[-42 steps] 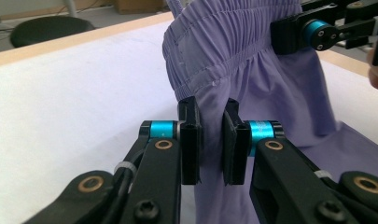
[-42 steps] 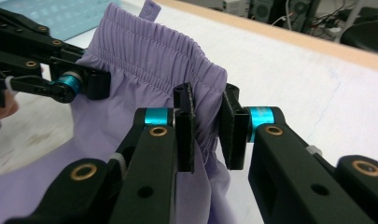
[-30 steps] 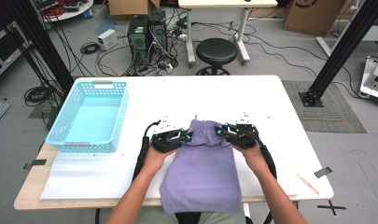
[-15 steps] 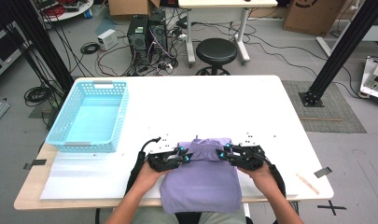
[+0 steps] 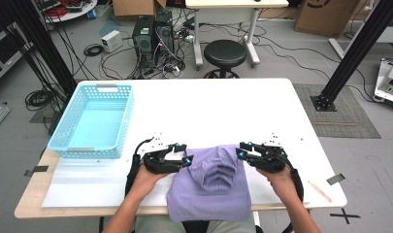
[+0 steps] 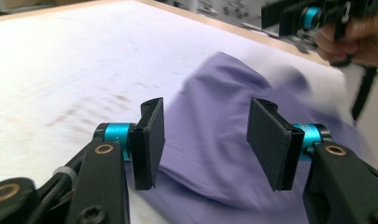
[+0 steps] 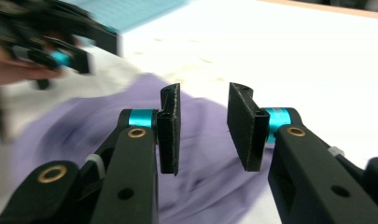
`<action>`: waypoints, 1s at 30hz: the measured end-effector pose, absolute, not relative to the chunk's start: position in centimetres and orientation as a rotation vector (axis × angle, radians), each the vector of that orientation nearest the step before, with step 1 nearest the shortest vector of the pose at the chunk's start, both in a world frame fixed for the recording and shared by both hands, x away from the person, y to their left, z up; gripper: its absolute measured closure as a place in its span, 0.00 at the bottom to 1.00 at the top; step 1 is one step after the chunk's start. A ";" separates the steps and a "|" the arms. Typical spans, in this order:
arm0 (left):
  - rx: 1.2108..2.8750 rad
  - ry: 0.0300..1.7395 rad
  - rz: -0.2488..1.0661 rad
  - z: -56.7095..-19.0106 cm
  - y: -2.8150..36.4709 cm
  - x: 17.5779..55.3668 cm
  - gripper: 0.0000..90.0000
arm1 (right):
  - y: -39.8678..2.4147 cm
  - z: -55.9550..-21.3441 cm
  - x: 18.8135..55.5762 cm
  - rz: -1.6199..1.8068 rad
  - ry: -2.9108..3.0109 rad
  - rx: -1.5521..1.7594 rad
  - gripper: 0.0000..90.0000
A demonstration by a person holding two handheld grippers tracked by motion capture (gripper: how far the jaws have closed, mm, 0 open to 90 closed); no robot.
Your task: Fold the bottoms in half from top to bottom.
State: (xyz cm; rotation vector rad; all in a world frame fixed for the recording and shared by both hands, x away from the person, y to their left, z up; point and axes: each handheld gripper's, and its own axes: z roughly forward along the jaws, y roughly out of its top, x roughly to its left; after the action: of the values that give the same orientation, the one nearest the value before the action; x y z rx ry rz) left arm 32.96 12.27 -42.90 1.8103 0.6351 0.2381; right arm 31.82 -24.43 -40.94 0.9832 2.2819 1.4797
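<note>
The left claw (image 6: 203, 144) stands apart, its pads having just been opening, with nothing pinched; the soft lilac folded cloth garment (image 5: 213, 182) lies below and beyond them. The right claw (image 7: 203, 133) has likewise been opening to a narrower gap and clasps nothing. Both sit at the garment's far corners, one on each side, likely because a fold has just been laid down and let go. The garment rests at the near edge of the white tabletop (image 5: 208, 111), rumpled in its middle. A pale blue perforated plastic basket (image 5: 70, 141) waits well apart to the left, probably its destination.
</note>
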 end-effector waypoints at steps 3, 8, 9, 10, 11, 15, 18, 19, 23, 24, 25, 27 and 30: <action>1.798 0.690 0.257 -43.1 12.2 33.8 0.52 | -23.0 -41.6 32.7 1.364 2.311 0.986 0.74; 1.815 0.784 0.273 -43.8 12.0 34.7 0.52 | -20.4 -42.5 32.9 1.191 2.391 0.936 0.80; 1.816 0.792 0.268 -43.9 11.8 34.8 0.52 | -20.1 -42.7 32.8 1.170 2.416 0.933 0.81; 1.821 0.796 0.268 -44.0 11.8 34.9 0.52 | -19.7 -43.0 32.3 1.131 2.442 0.914 0.82; 1.819 0.806 0.267 -44.0 11.6 34.9 0.52 | -19.5 -43.3 31.9 1.100 2.464 0.901 0.84; 1.838 0.837 0.255 -44.4 11.2 35.4 0.52 | -19.1 -44.4 30.5 0.999 2.512 0.840 0.84; 1.867 0.845 0.258 -44.7 10.8 35.5 0.51 | -19.5 -44.5 30.5 1.050 2.527 0.874 0.84; 1.890 0.855 0.262 -44.9 10.5 35.6 0.51 | -19.7 -44.4 30.5 1.064 2.551 0.888 0.84; 1.923 0.884 0.257 -44.9 10.4 36.1 0.51 | -21.0 -43.0 30.9 1.165 2.480 0.904 0.65; 1.939 0.893 0.249 -44.9 10.3 36.3 0.51 | -21.8 -42.2 31.4 1.204 2.403 0.947 0.64; 1.955 0.903 0.238 -44.9 10.1 36.4 0.52 | -22.3 -41.7 32.1 1.214 2.355 0.976 0.62; 1.995 0.904 0.236 -44.9 9.8 36.6 0.55 | -23.0 -41.4 33.6 1.193 2.301 1.055 0.58; 2.053 0.900 0.217 -45.1 9.3 36.6 0.68 | -23.0 -42.4 35.7 1.154 2.348 1.157 0.58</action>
State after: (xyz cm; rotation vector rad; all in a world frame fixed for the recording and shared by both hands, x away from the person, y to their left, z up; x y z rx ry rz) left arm 36.64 9.31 -45.12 2.0533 0.9001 0.2168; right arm 35.74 -23.01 -42.41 1.1570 2.3483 1.1538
